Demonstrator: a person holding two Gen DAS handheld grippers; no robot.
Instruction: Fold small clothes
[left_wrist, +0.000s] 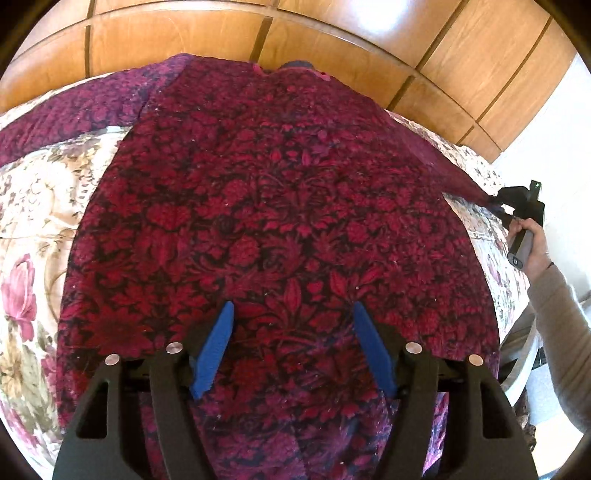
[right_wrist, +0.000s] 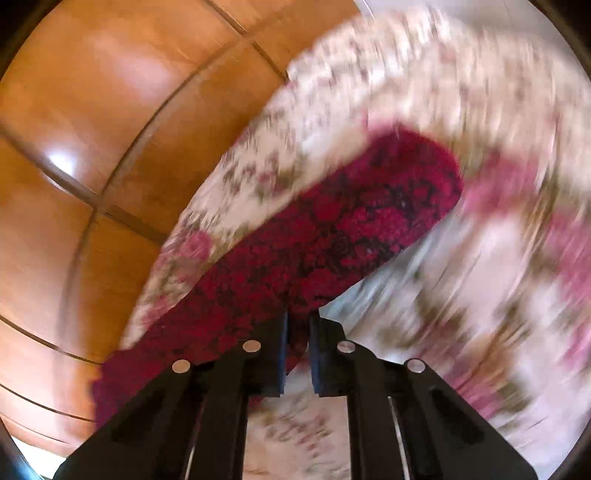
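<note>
Lying spread flat across the floral bedcover (left_wrist: 33, 206), the dark red patterned garment (left_wrist: 280, 221) fills nearly everything ahead of the left gripper (left_wrist: 291, 317), its neckline at the far end against the wooden headboard (left_wrist: 332, 48) and one sleeve trailing off to the left of the fingers. The other sleeve (right_wrist: 332, 236) runs out to the right, where the right gripper (right_wrist: 298, 325) has its dark pads pressed nearly together on the cuff end, pinching the cloth and drawing it taut; the person's hand (left_wrist: 532, 240) shows on that handle at the bed's edge. The right wrist view is blurred, so how deep the cloth sits between the pads I cannot tell. The left gripper hangs over the lower body of the garment with its blue fingers (left_wrist: 218, 347) spread wide and nothing between them. The fabric looks thick, plush and limp, probably fleece or a quilted knit: it should drape and sag rather than hold a line, carry some weight for its bulk, and cling a little to the bedcover rather than slide. I would judge the sleeve is being readied to fold inward over the body. Good holds are the cuff, already taken, and a hem corner or shoulder seam, where a doubled edge gives the pads something to bite; a pinch in the flat middle would likely just raise a tent of cloth.
</note>
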